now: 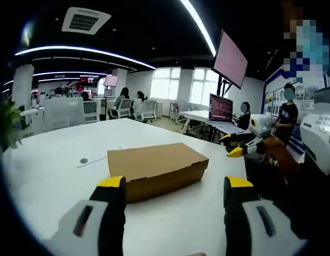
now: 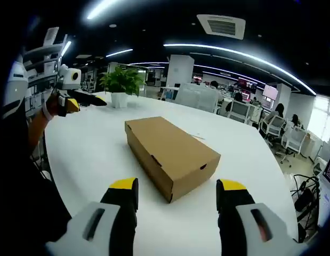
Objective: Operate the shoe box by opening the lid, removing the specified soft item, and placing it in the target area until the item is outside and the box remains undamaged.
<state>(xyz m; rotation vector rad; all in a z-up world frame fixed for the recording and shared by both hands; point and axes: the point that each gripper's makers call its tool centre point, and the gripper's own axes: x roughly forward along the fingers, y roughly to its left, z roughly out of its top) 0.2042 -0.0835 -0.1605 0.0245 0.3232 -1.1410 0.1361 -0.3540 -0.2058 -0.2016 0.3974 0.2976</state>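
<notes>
The shoe box lies shut on the white table; the left hand-held gripper and right hand-held gripper hang just short of it, jaws spread wide, holding nothing; a potted plant stands beyond the box.

The closed shoe box lies on the white table beyond the right gripper, whose fingers stand apart.
</notes>
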